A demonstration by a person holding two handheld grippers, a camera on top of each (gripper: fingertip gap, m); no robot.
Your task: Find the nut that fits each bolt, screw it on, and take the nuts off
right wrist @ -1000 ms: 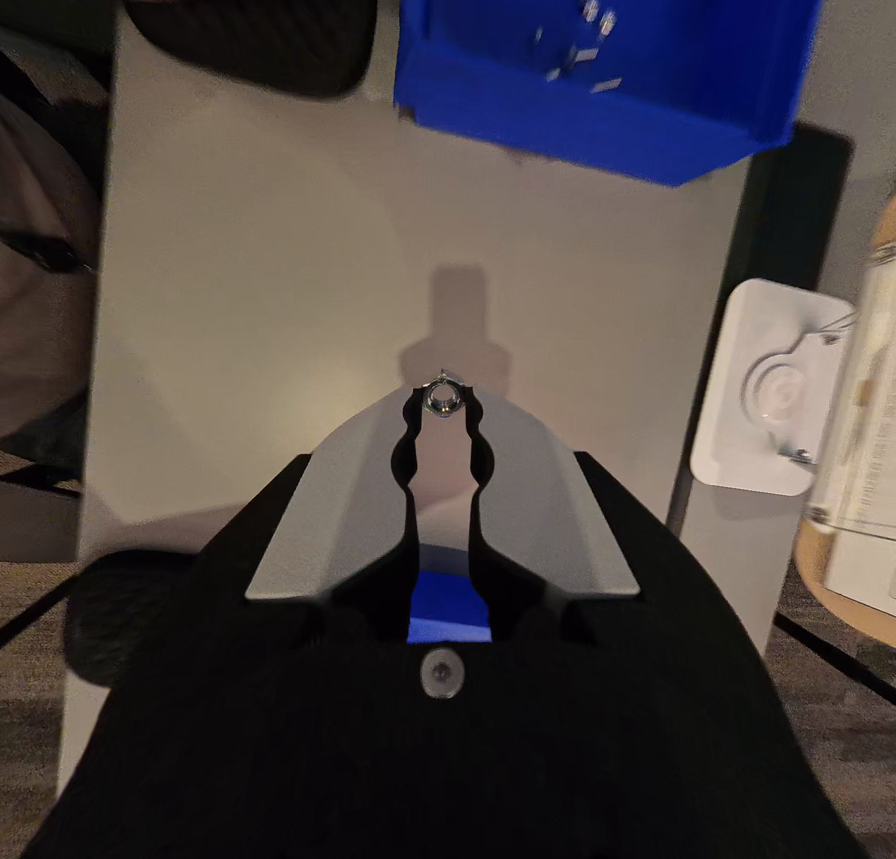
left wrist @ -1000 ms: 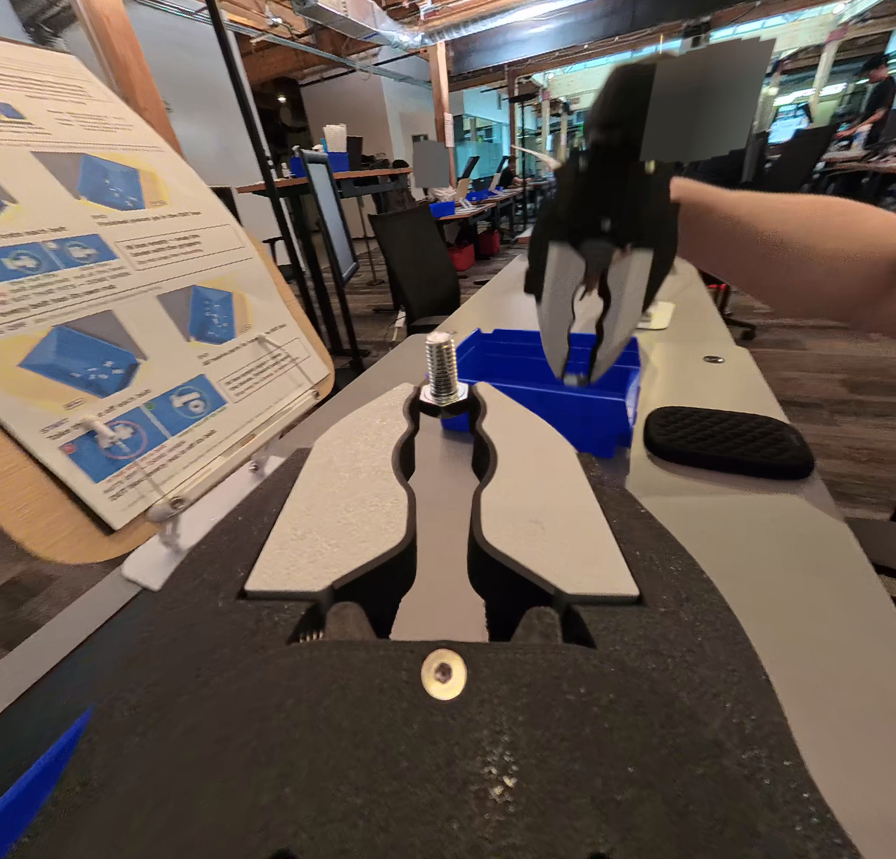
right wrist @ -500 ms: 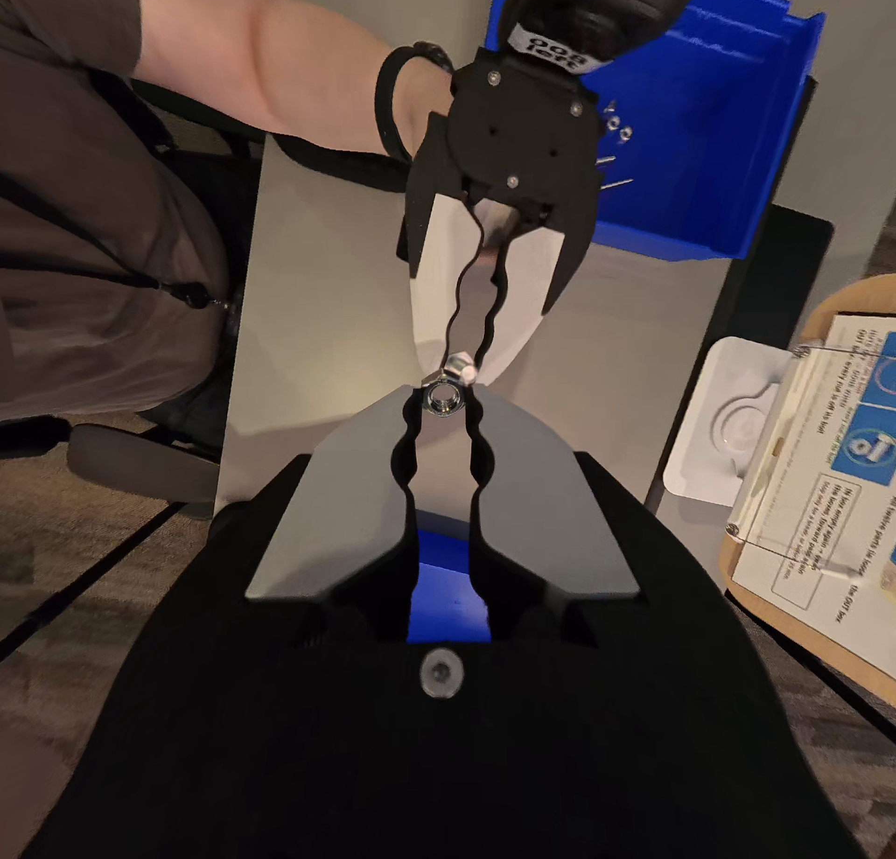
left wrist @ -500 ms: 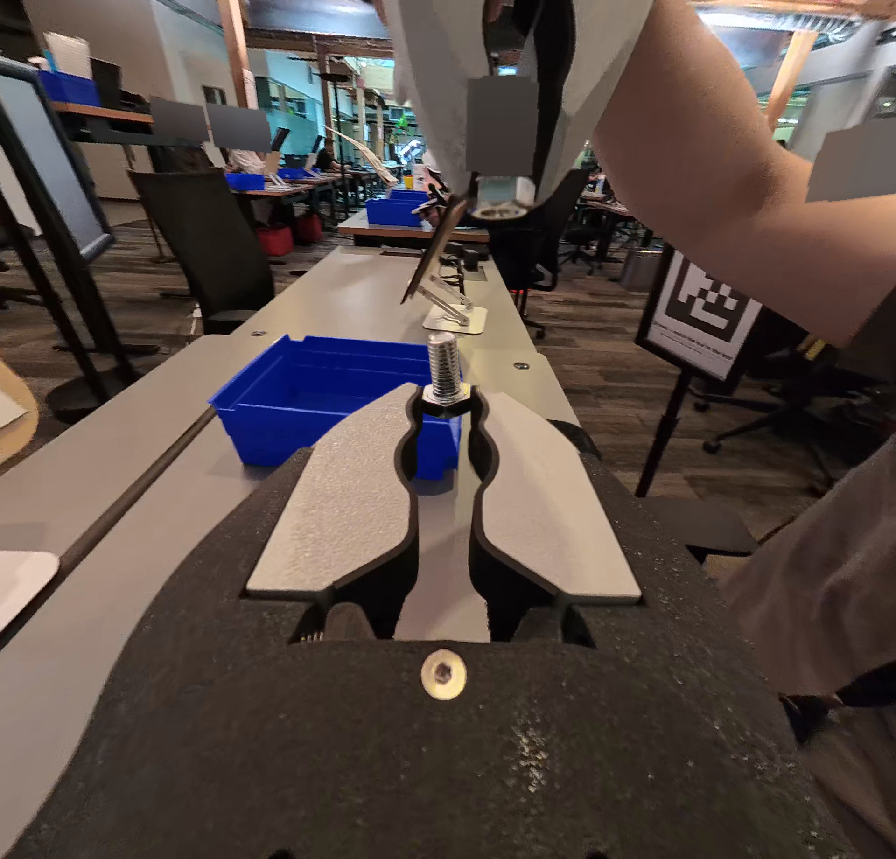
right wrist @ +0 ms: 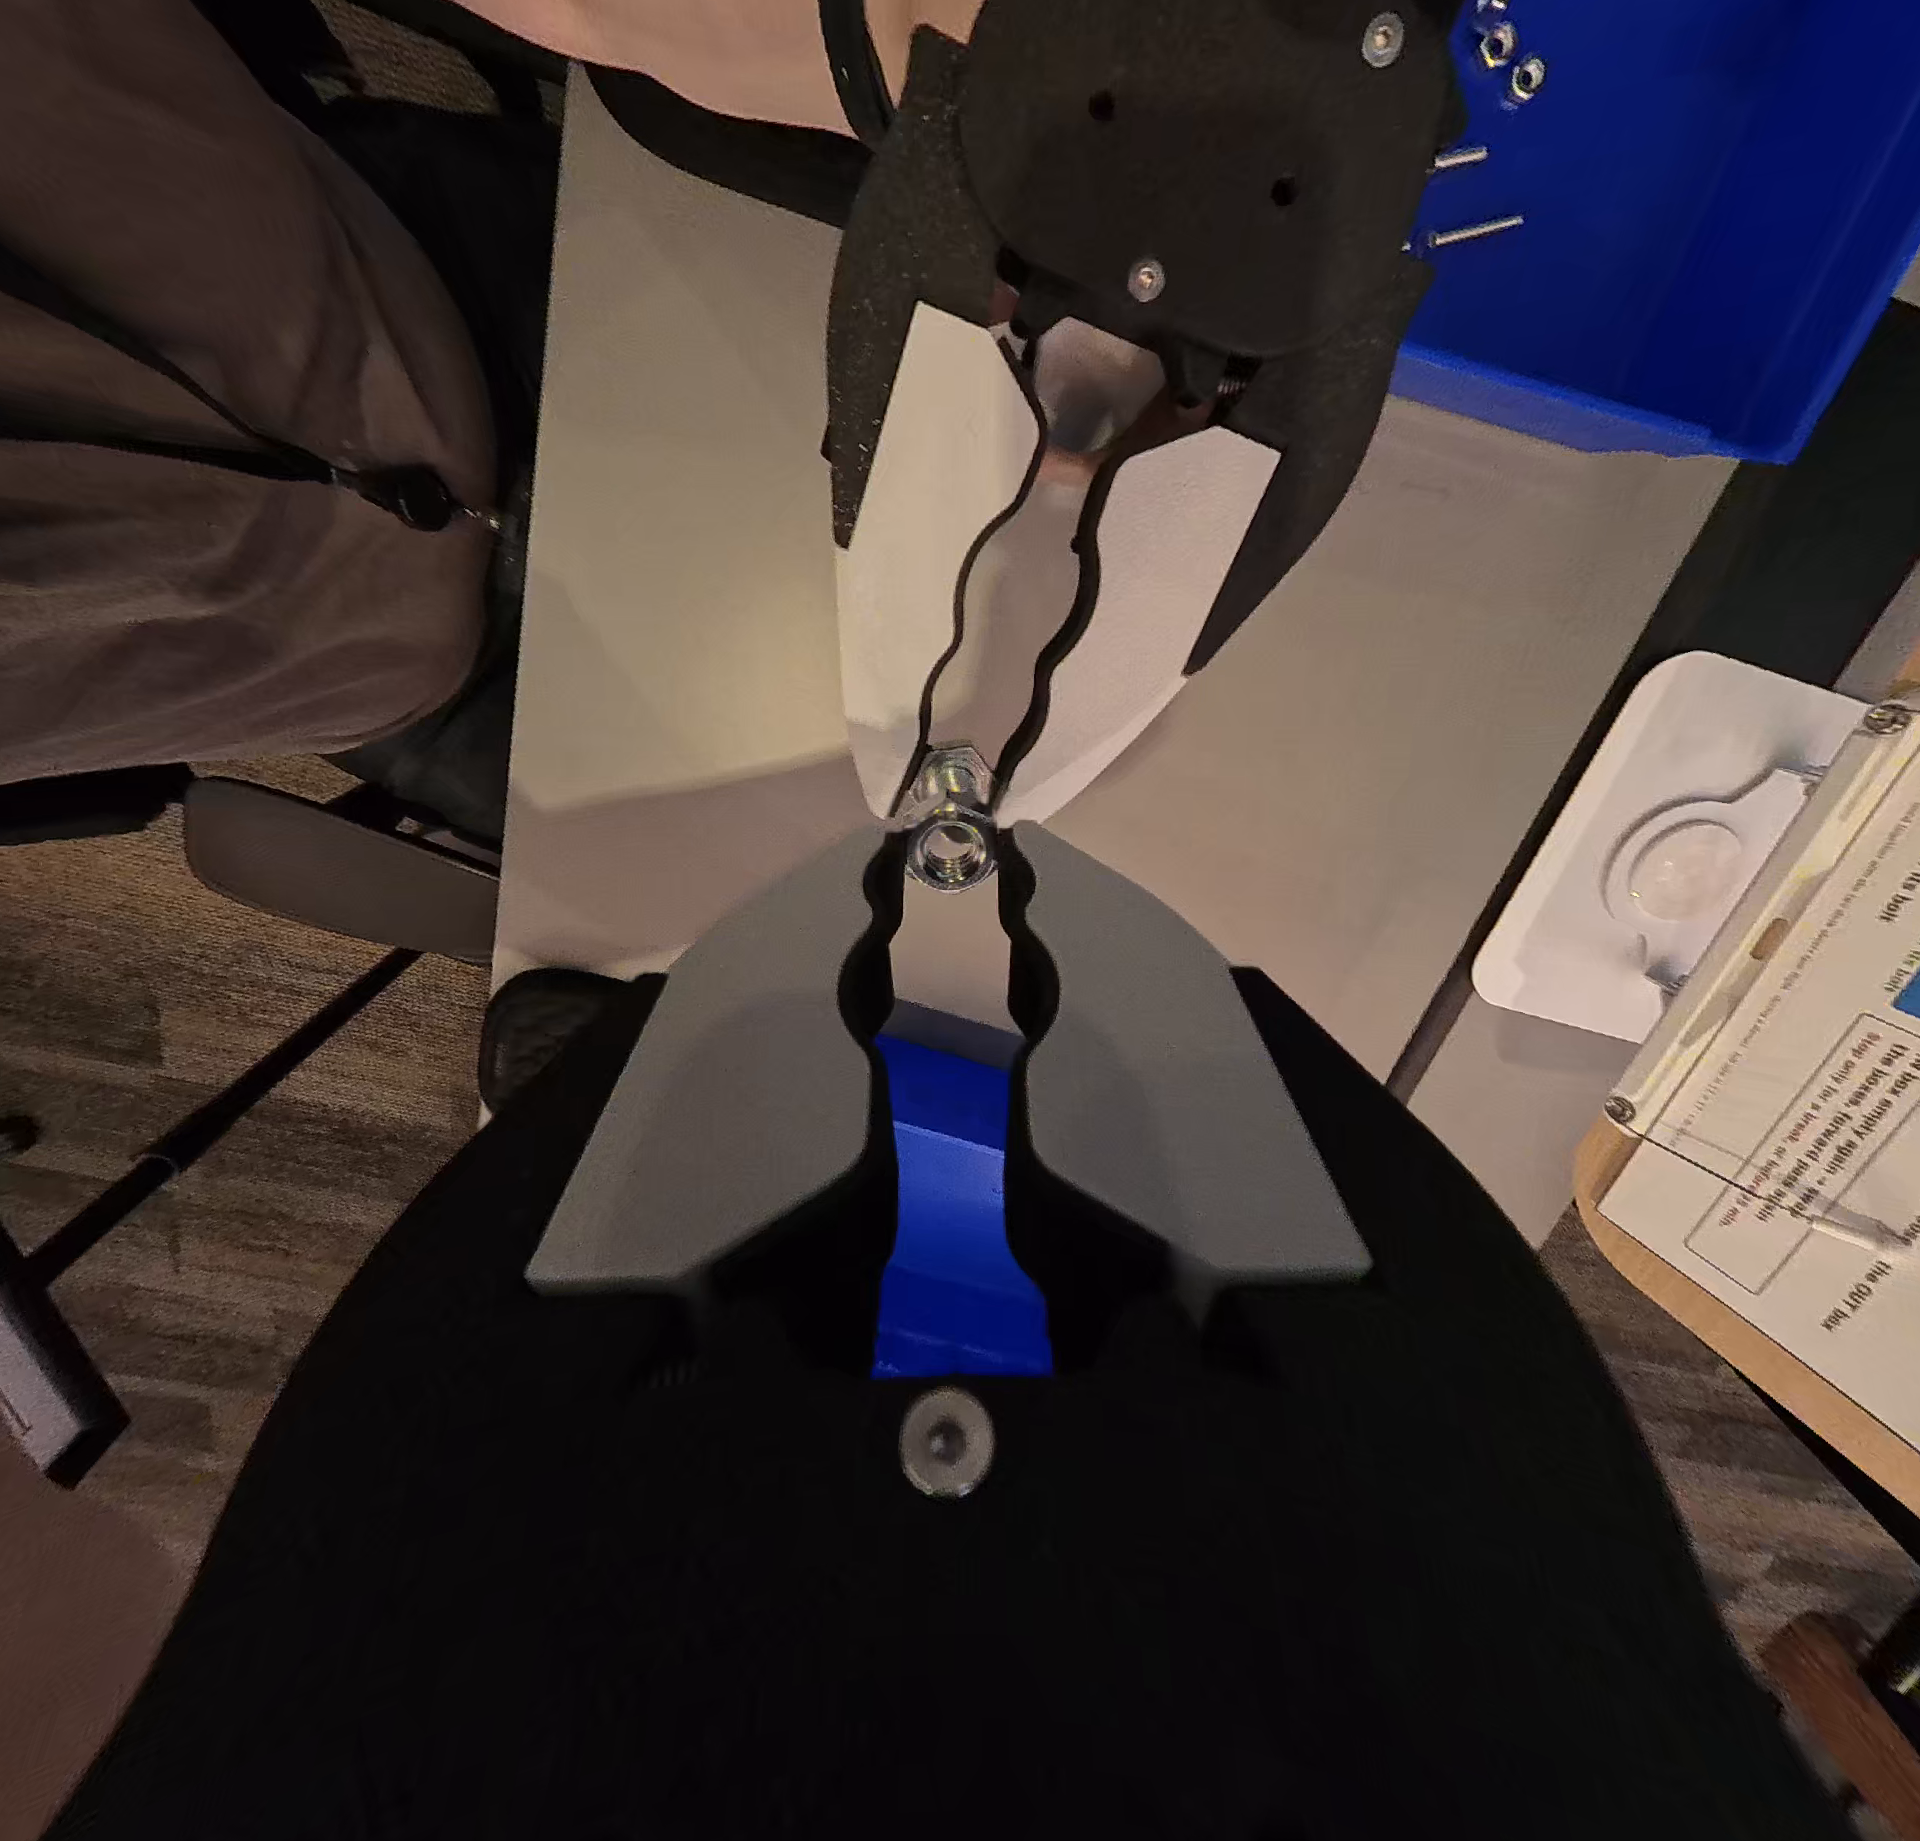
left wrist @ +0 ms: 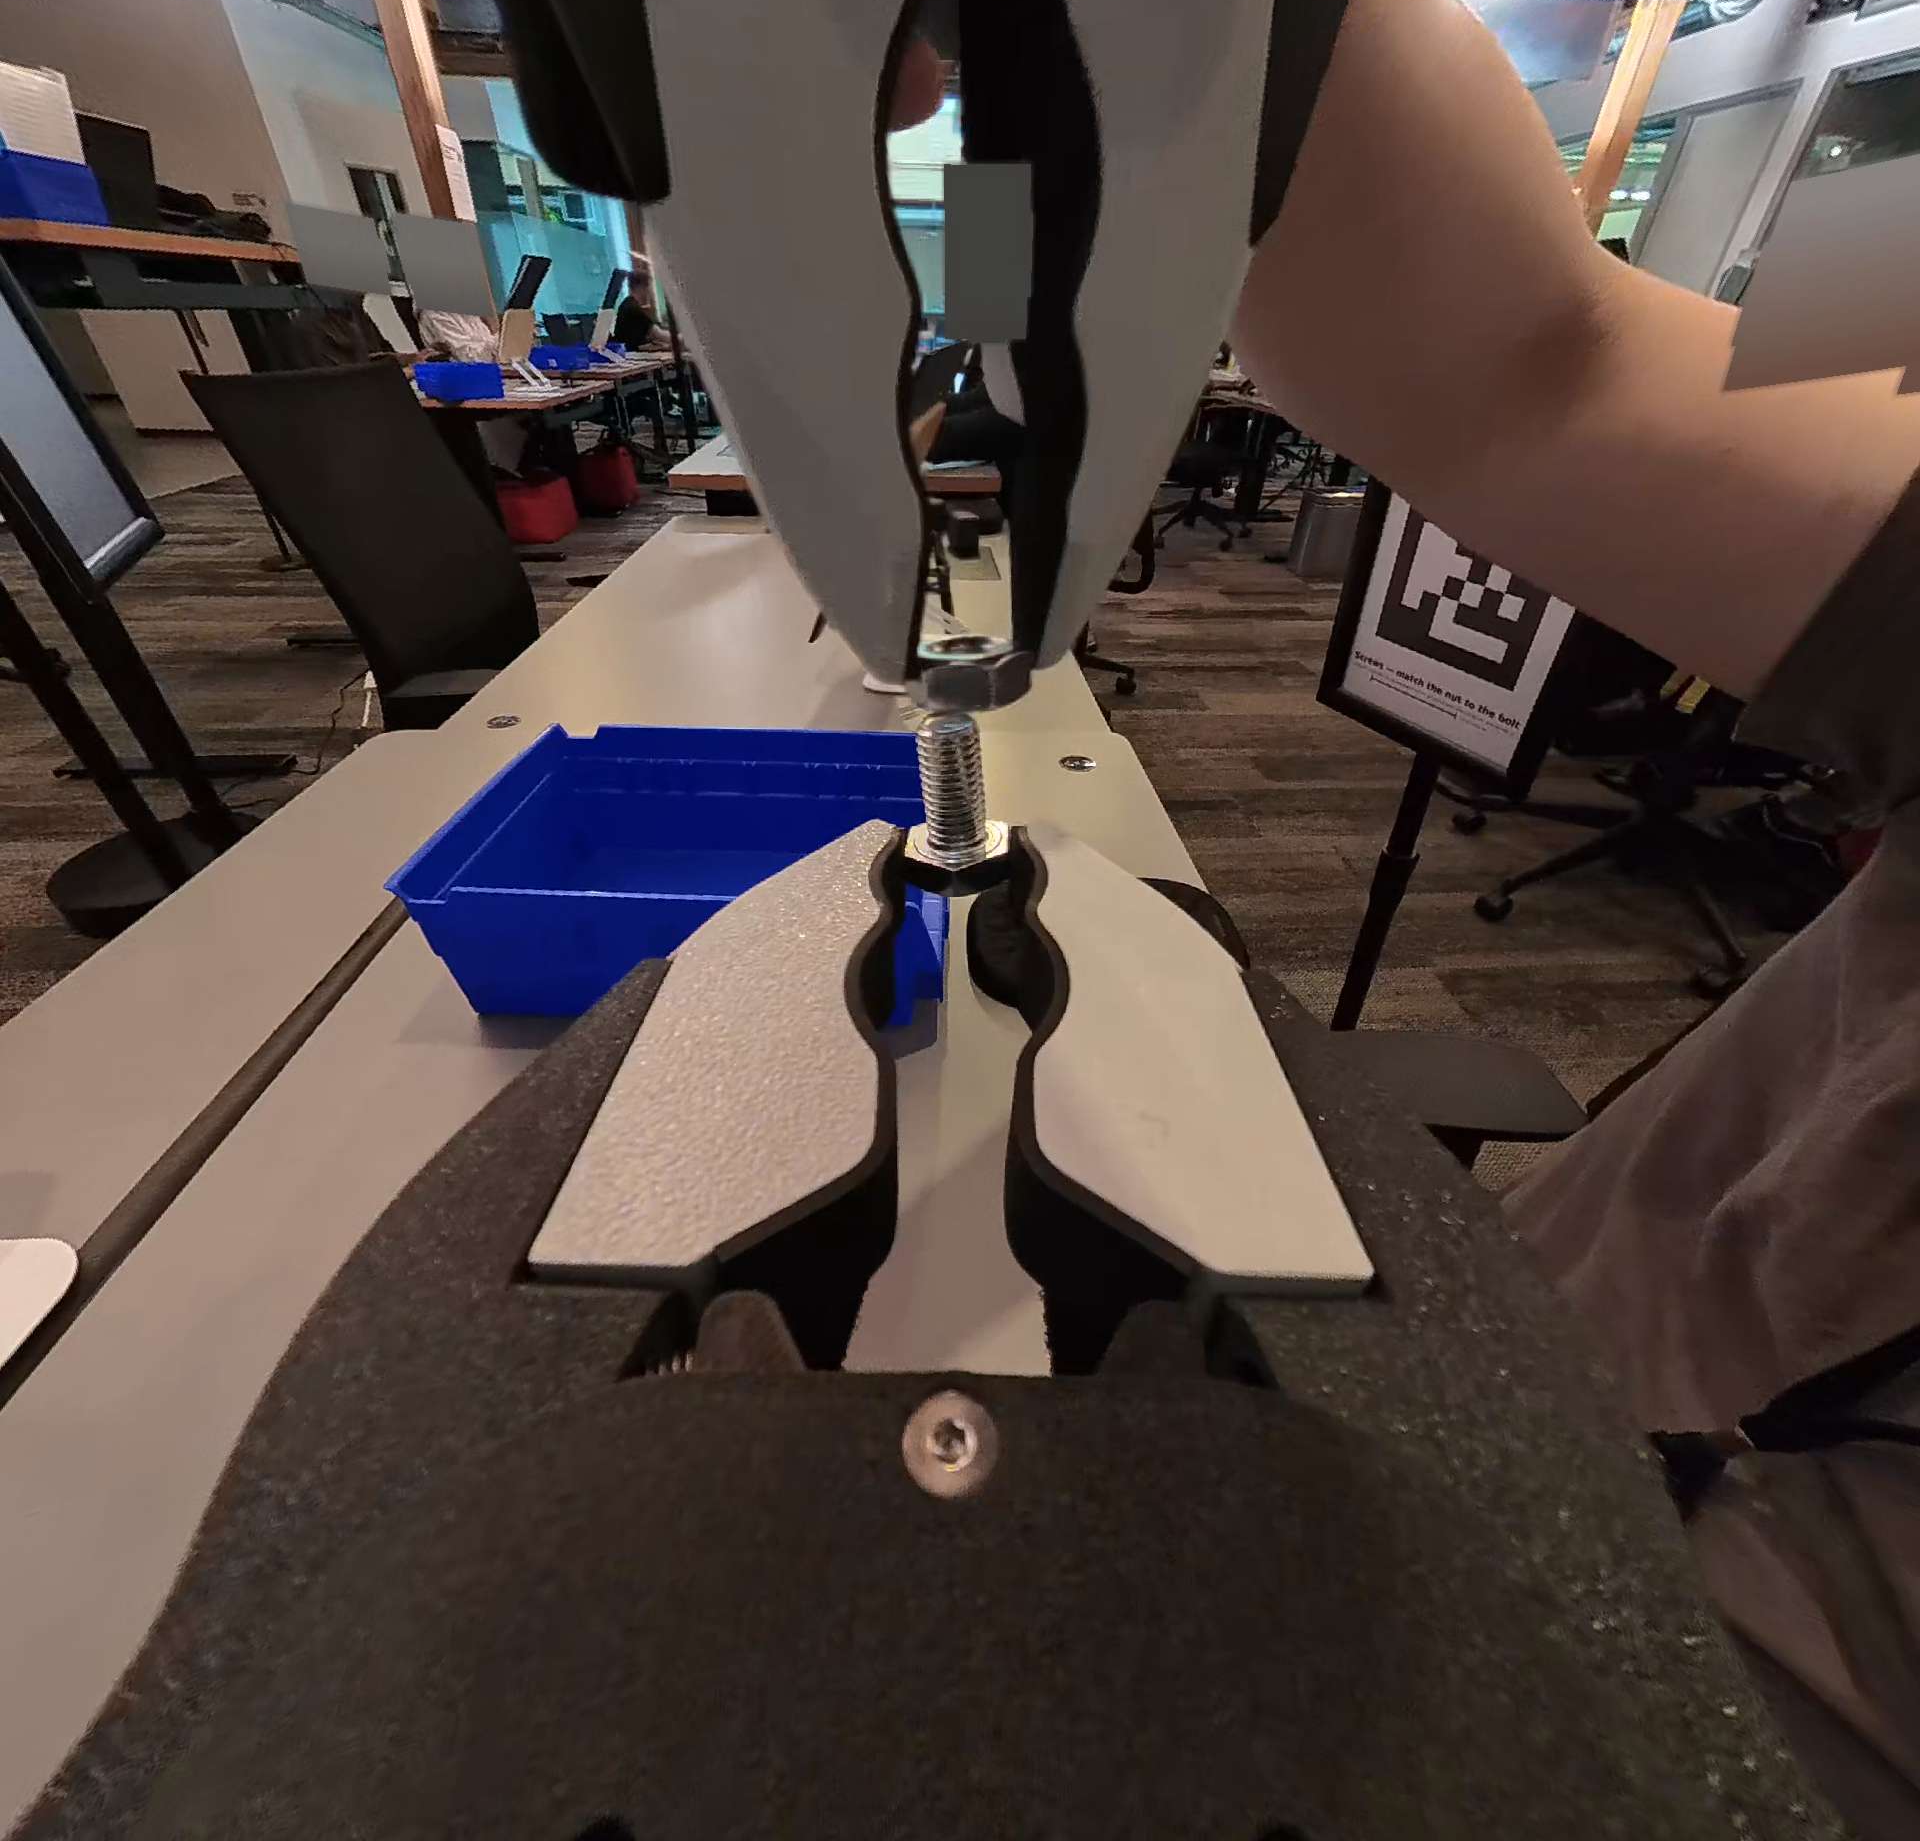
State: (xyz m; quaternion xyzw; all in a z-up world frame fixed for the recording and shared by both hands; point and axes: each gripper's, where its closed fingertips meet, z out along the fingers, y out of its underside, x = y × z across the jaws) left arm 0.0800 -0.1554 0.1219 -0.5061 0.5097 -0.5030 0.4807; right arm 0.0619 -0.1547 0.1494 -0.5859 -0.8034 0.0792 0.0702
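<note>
- Left gripper (left wrist: 951, 851) has its fingers clamped on the bolt (left wrist: 949, 789) by its hex head, threads pointing straight up over the bench (left wrist: 208, 1043).
- Right gripper (left wrist: 966, 653) comes from above, fingers pinching the nut (left wrist: 971, 685), which sits right at the bolt's tip.
- Blue bin (left wrist: 623, 856) sits just behind.

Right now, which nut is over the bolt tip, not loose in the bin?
The nut pinched in the right gripper, just above the upright bolt; the other nuts lie loose in the blue bin.
</note>
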